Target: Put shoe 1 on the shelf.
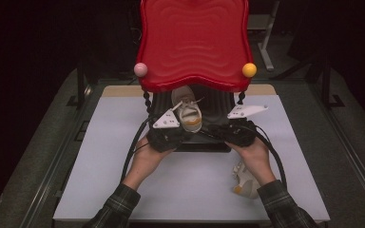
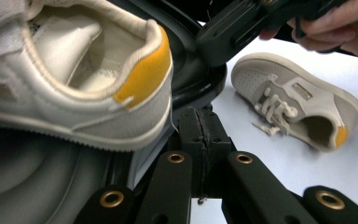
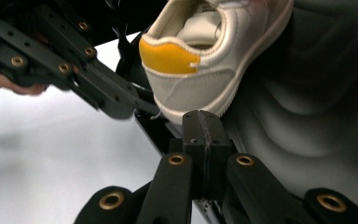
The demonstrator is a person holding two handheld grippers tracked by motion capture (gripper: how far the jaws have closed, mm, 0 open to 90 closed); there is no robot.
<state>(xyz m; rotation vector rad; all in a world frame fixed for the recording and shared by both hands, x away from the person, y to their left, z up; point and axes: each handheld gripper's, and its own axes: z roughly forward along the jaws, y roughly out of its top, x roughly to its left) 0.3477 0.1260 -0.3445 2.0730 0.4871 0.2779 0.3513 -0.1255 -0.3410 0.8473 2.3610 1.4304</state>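
two sneakers [image 1: 190,114] [image 1: 245,180], one red lid [image 1: 195,42], two grippers [image 1: 168,133] [image 1: 237,130]

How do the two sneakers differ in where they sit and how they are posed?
The sneaker on the black shelf sits on the rack under the red tray, heel toward the person; the sneaker on the table lies on the white tabletop beside the person's right forearm. Both are cream with a yellow heel tab.

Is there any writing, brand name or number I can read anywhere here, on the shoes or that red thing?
None can be read.
Shoe on the black shelf: faint marks on the insole inside the heel, too blurred to read.
Shoe lying on the table: a small patch on its side, nothing legible on it.
Red shelf top: wavy ridges, no lettering.
Left tongs and right tongs: plain black, brass rivets, no labels.
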